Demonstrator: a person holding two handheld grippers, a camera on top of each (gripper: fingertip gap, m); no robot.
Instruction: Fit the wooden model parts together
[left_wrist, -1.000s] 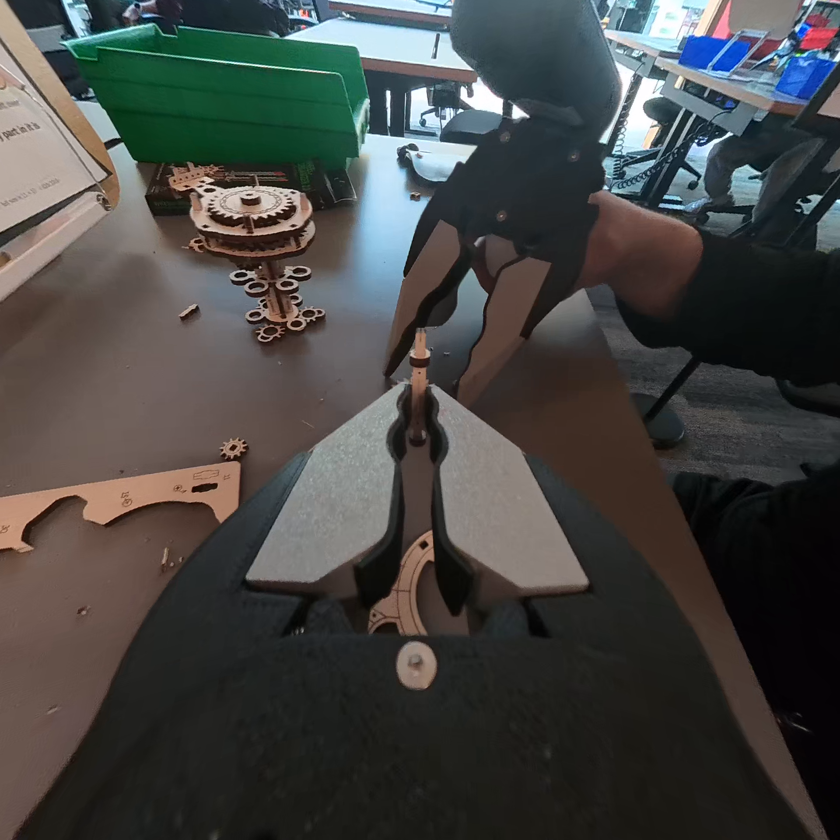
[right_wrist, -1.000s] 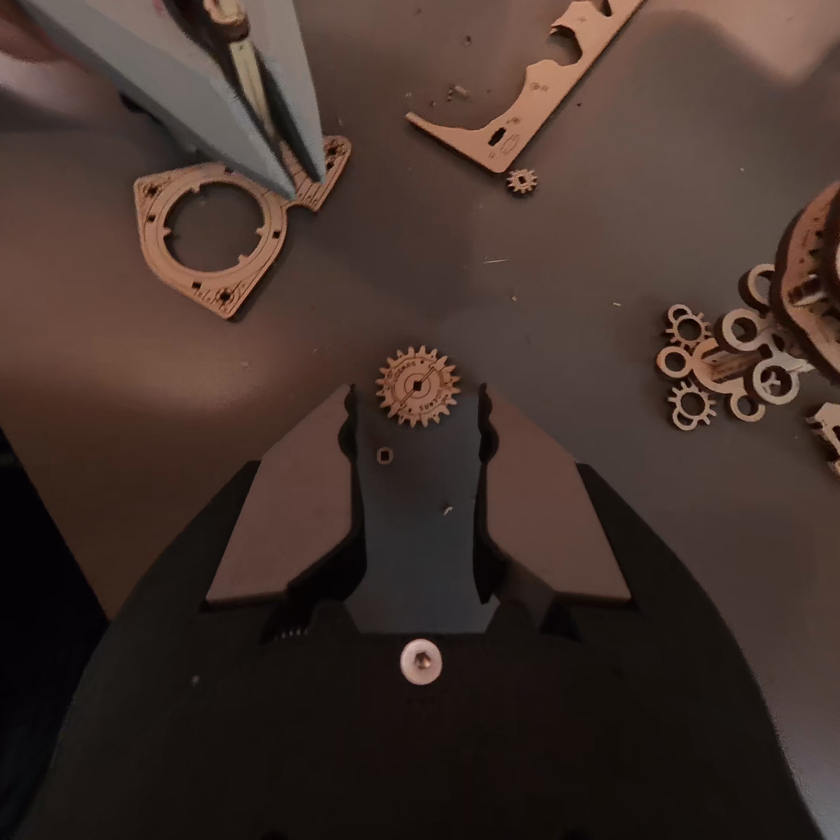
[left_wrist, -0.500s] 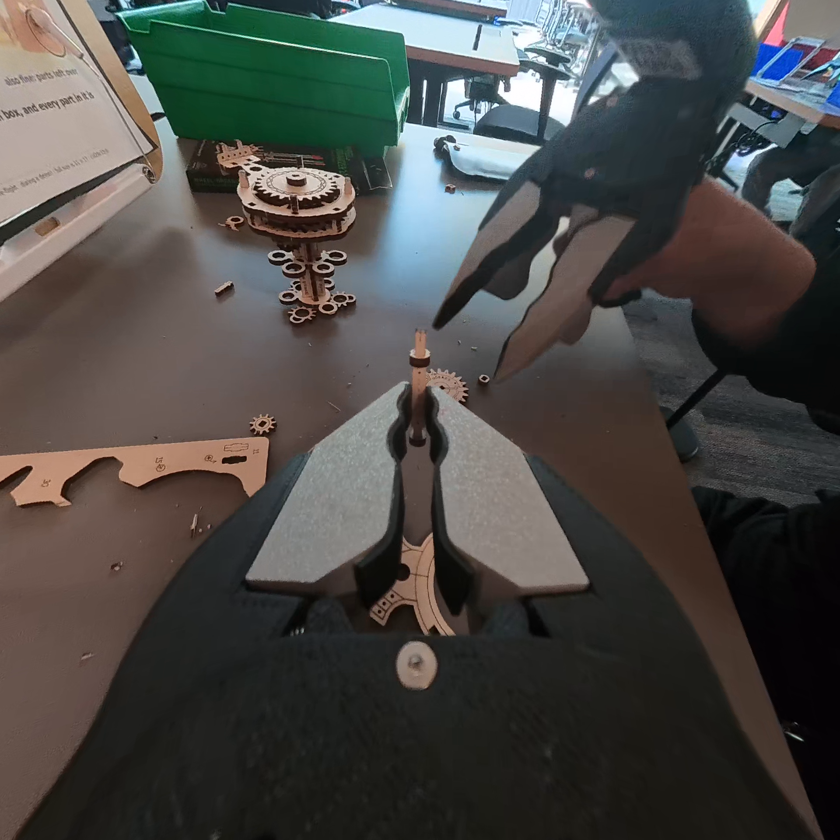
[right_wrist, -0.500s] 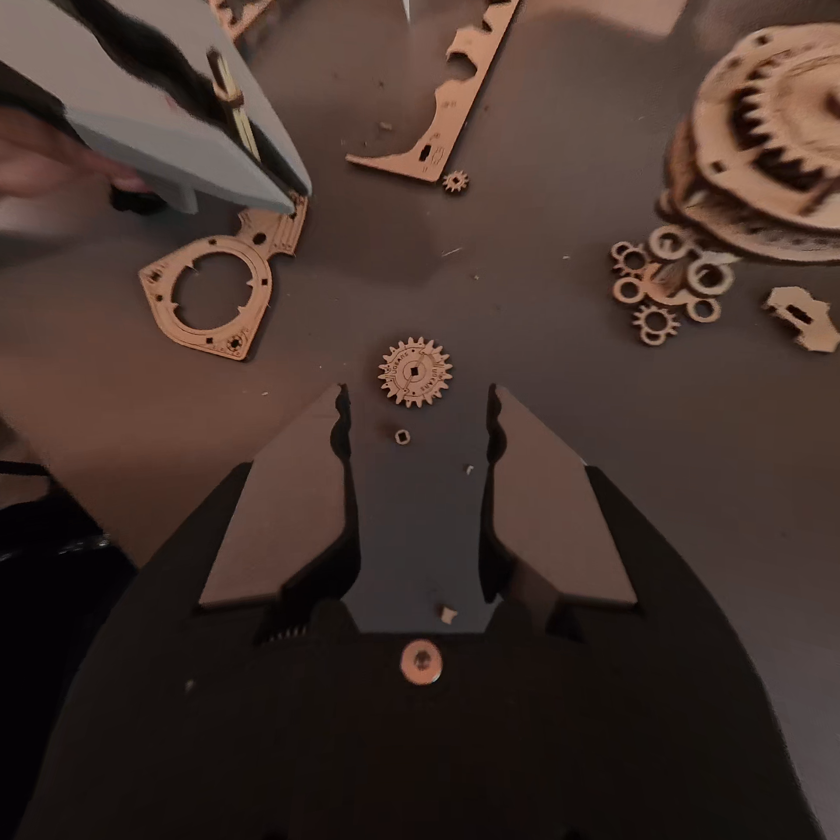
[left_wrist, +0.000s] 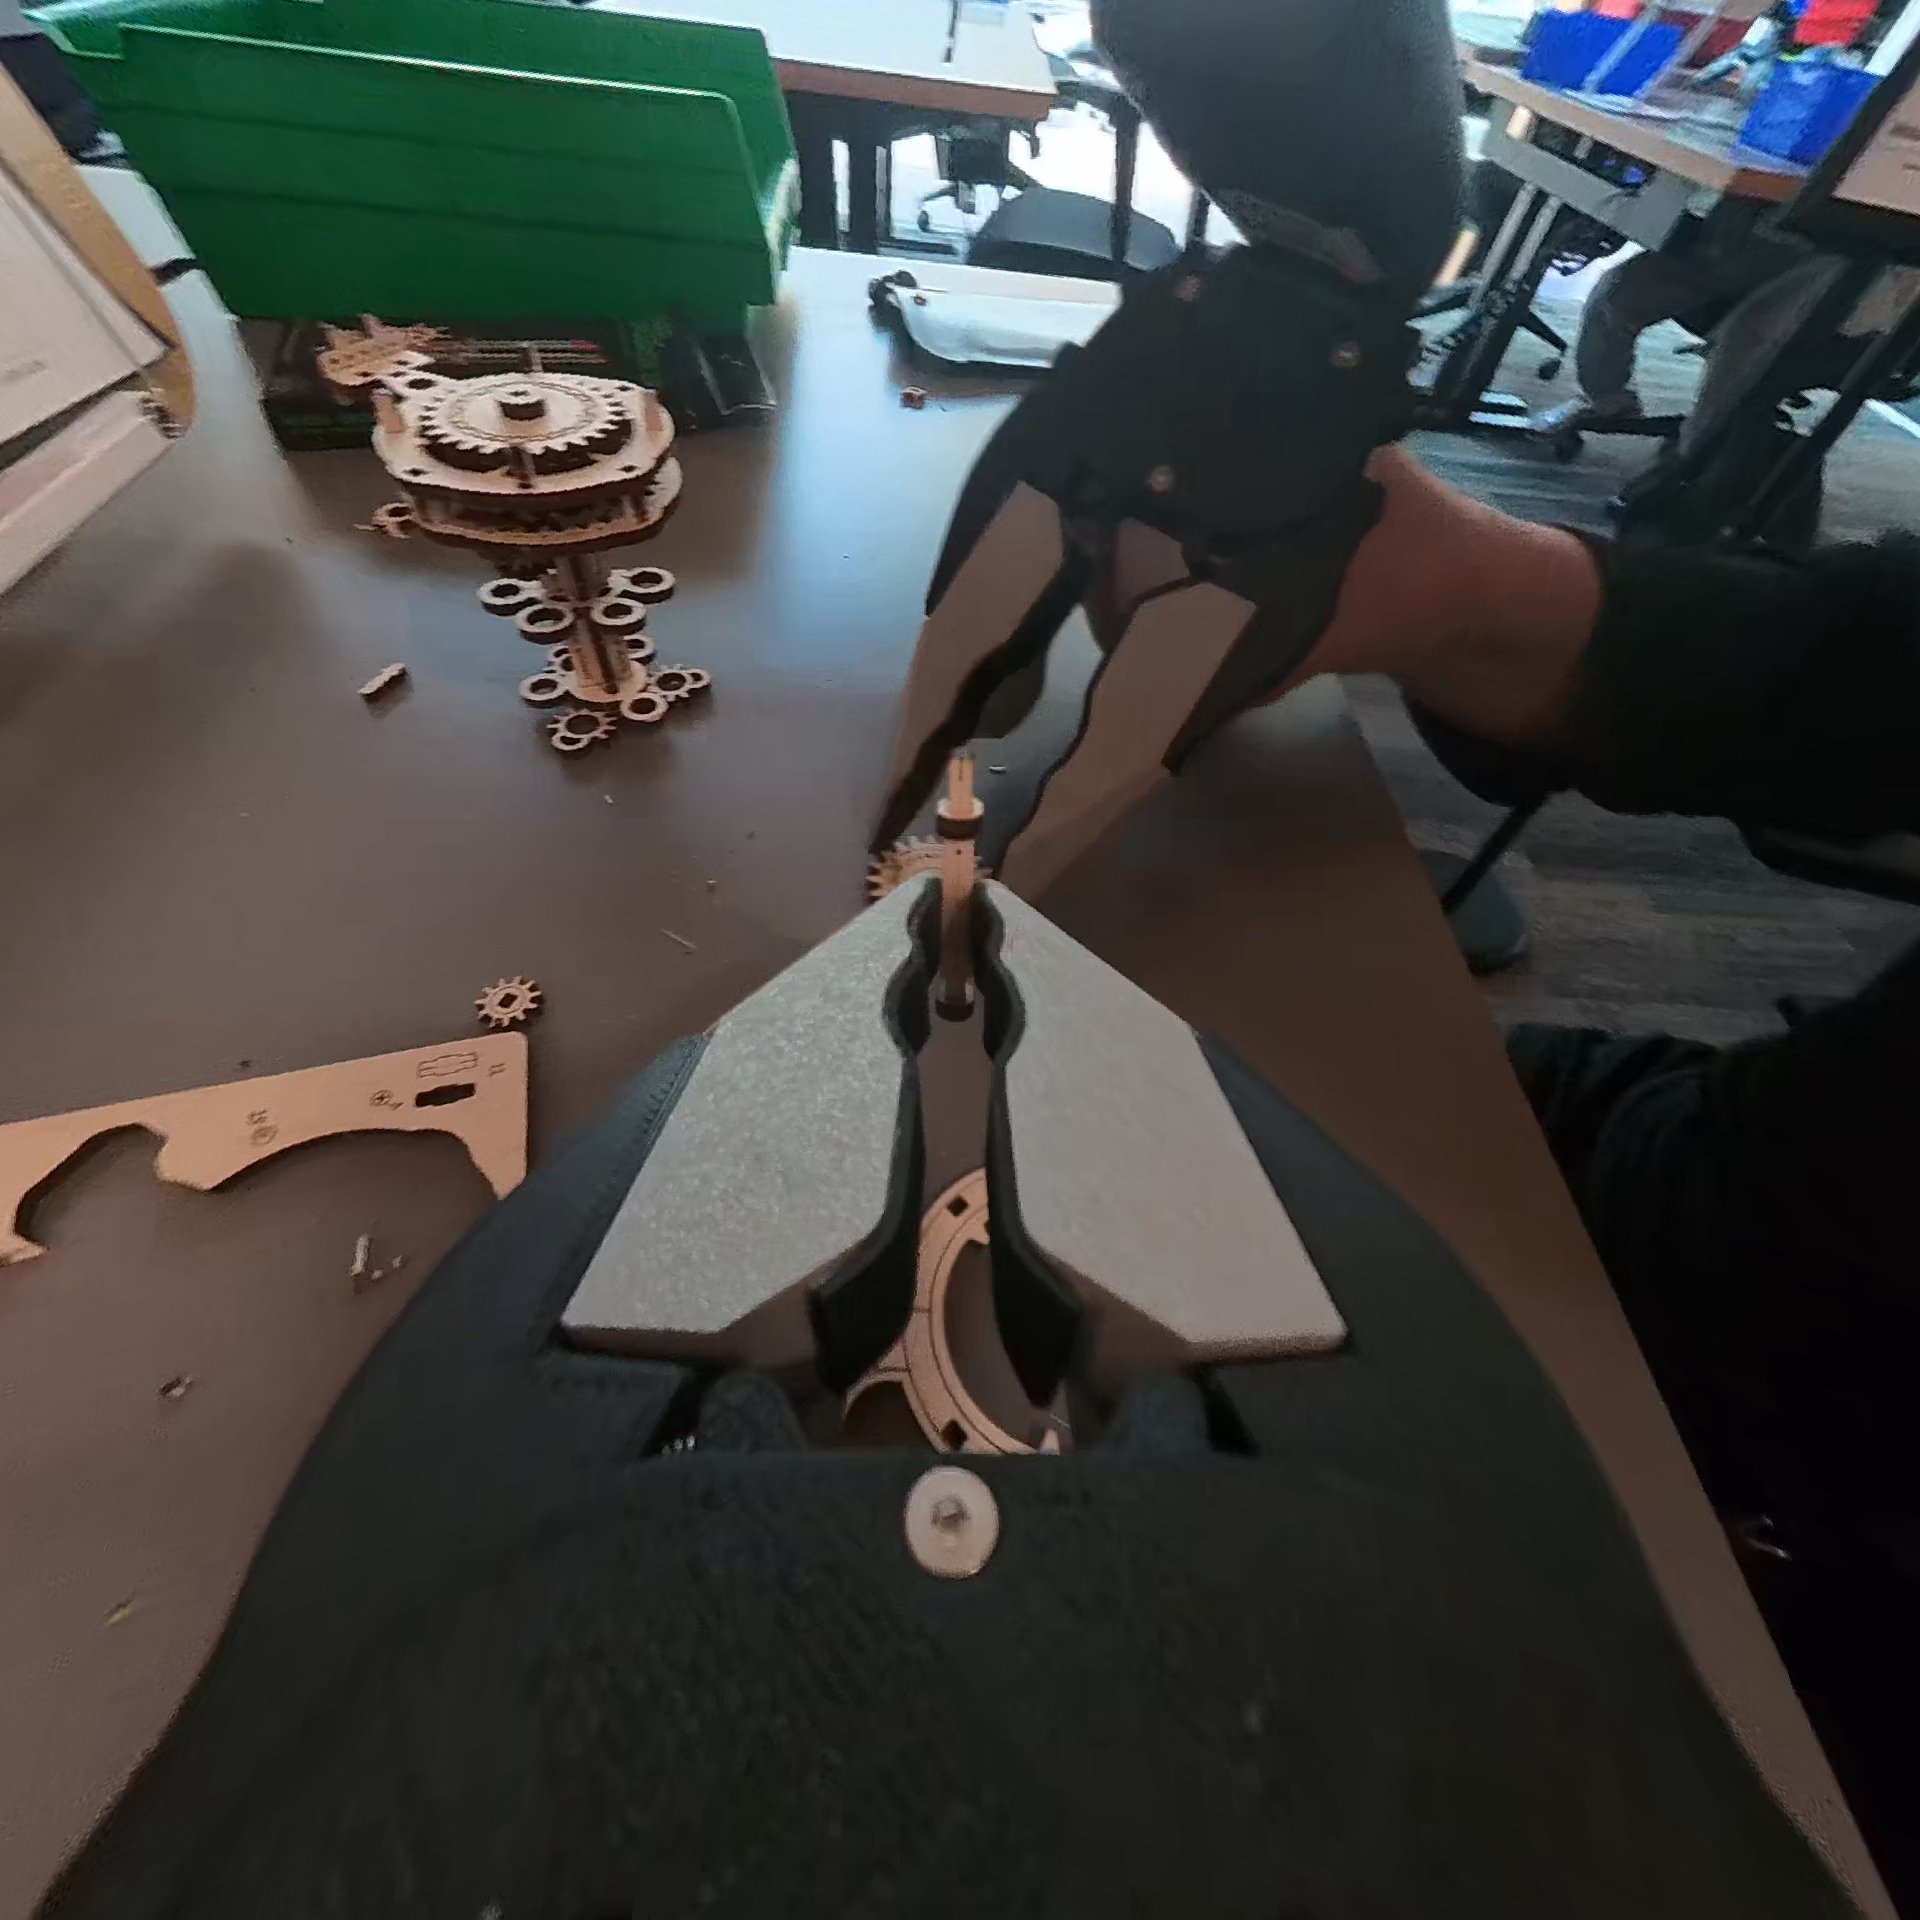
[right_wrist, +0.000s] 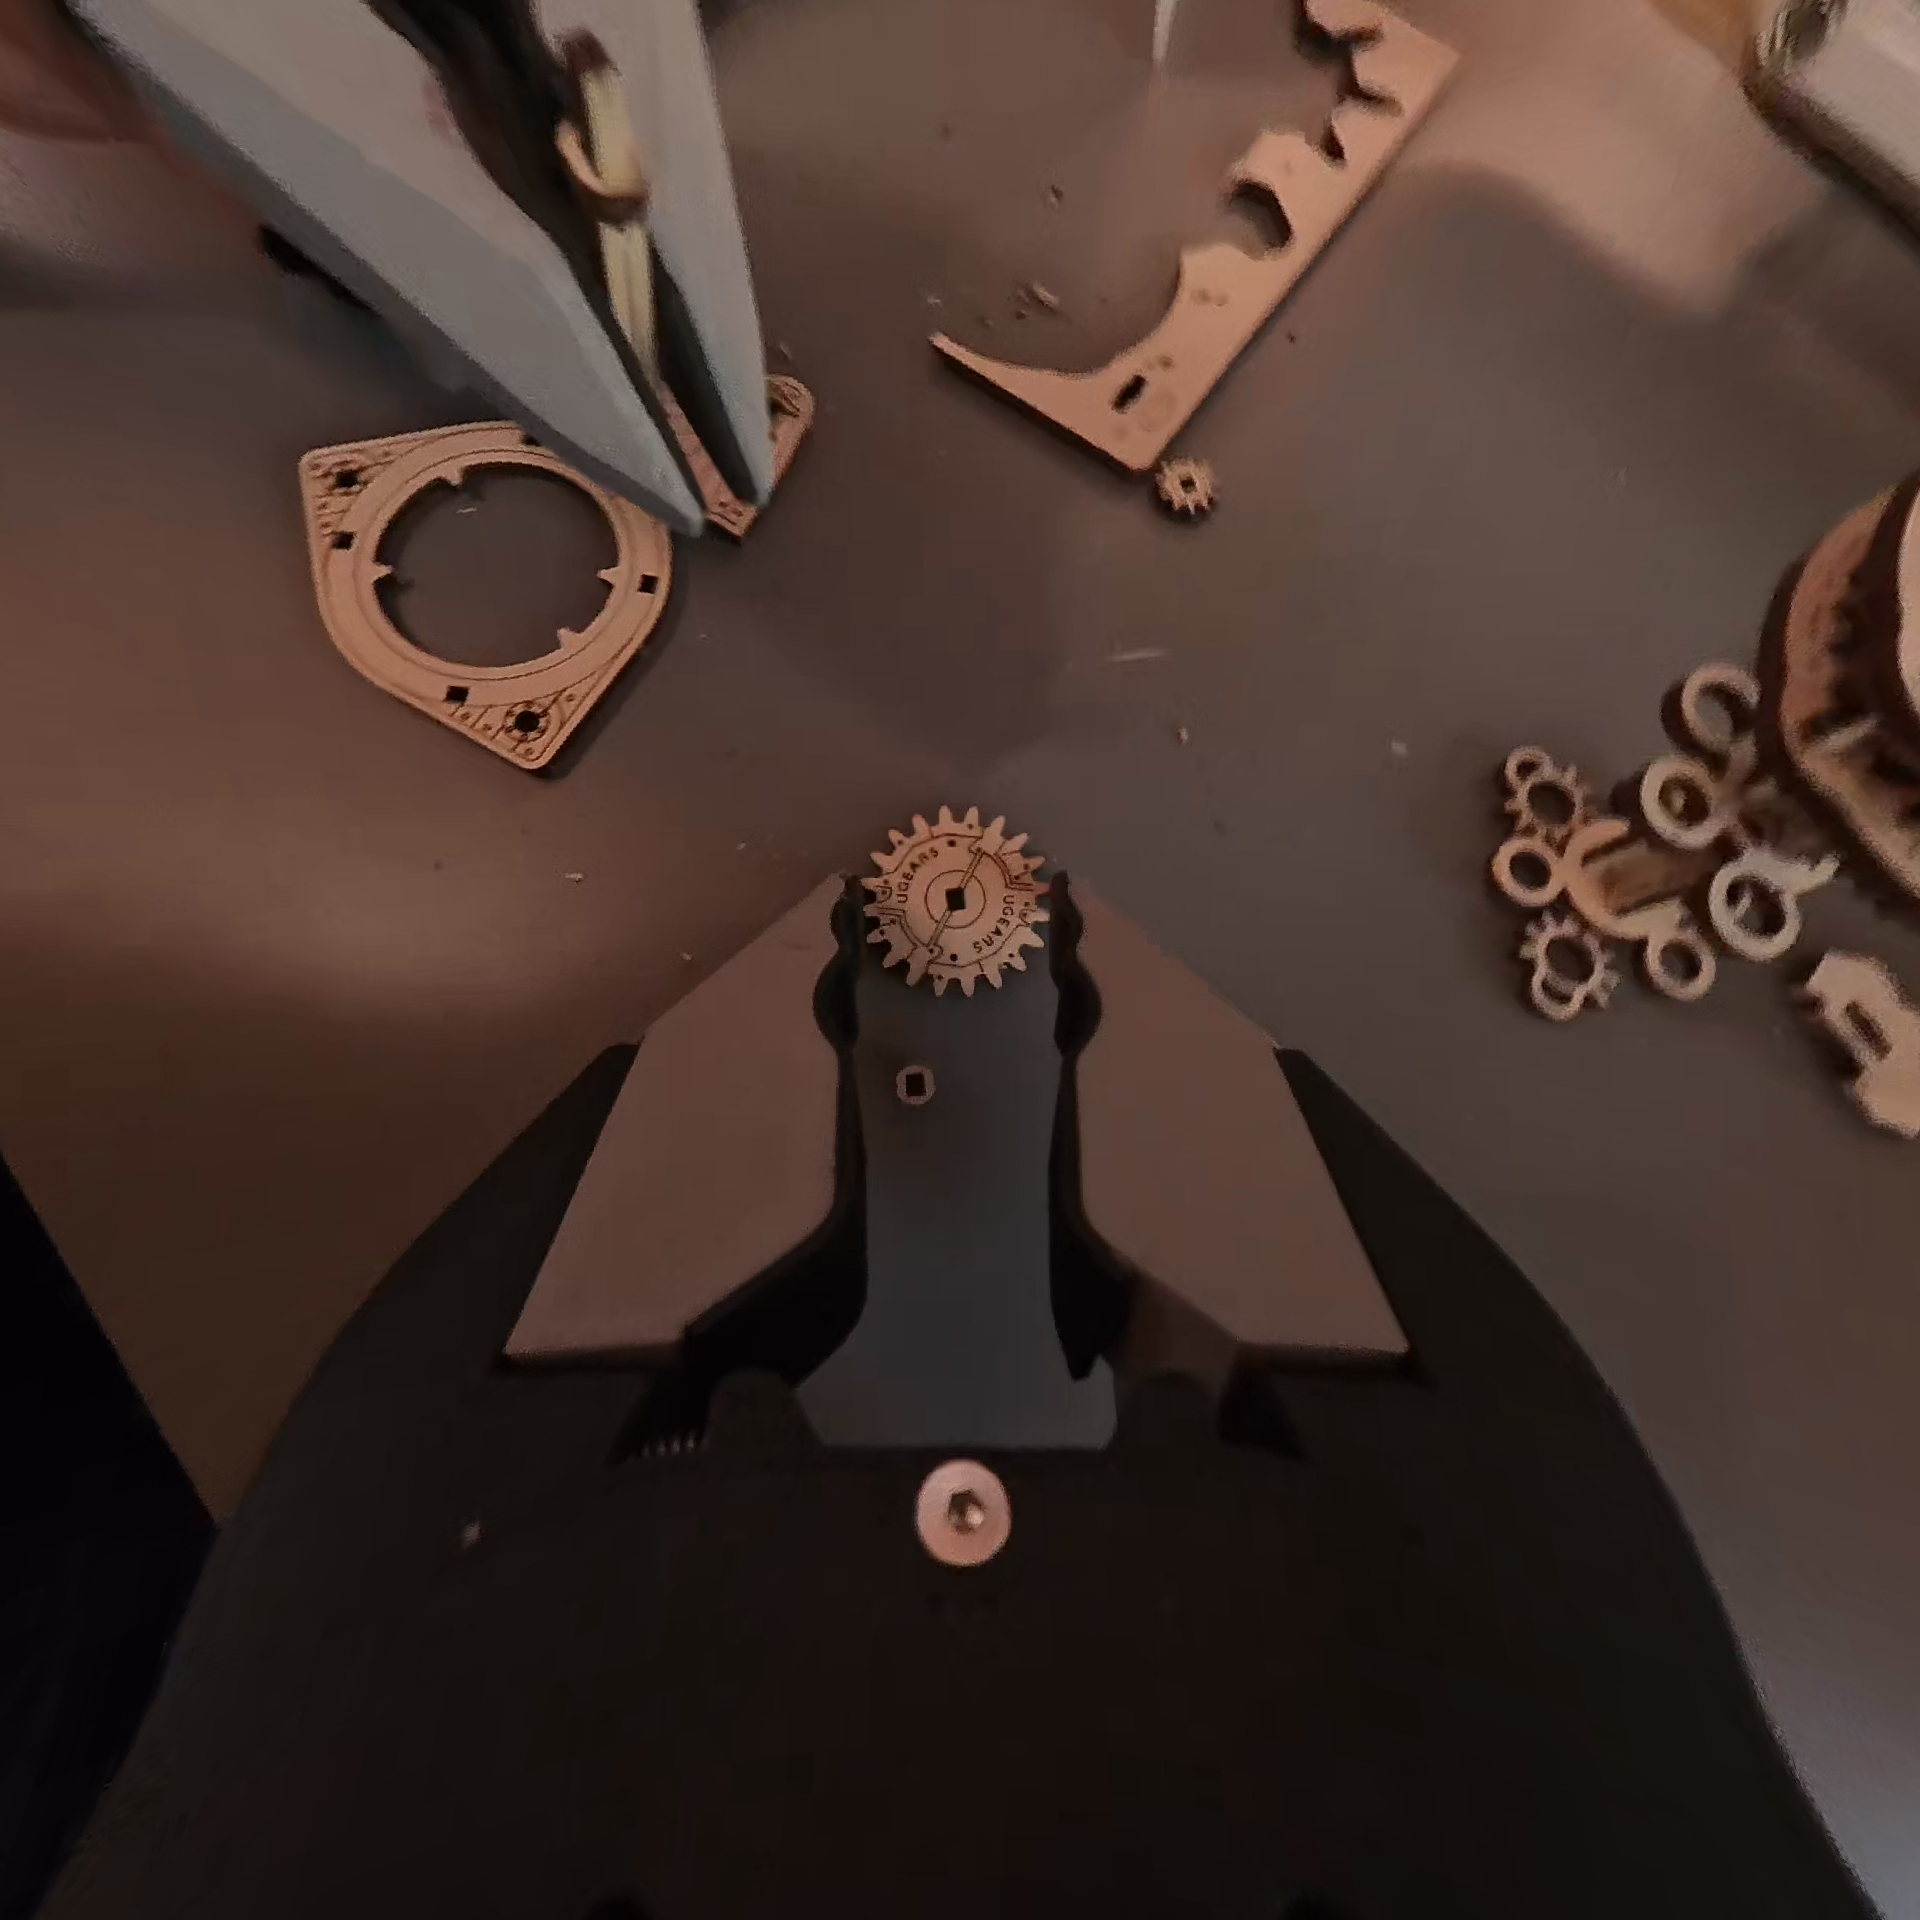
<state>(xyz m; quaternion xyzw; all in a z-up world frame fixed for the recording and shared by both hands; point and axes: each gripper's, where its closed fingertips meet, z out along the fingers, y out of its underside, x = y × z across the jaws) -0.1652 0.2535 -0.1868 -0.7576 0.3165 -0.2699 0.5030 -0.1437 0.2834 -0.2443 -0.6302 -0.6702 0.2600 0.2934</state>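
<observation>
Wooden gear (right_wrist: 956, 900) lies flat on the dark table (right_wrist: 1299, 665) between the right gripper's (right_wrist: 954, 906) parted fingertips, jaws not clamped, while the left gripper (left_wrist: 954, 914) is closed on a thin wooden axle (left_wrist: 958, 831) nearby

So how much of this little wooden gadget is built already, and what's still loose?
Done: a geared wooden assembly stands built near the green bin. In hand: the left gripper is shut on a thin wooden axle, while the right gripper straddles a toothed gear lying flat, not yet clamped. Left: that gear, a ring plate and a tiny gear lie loose.
</observation>
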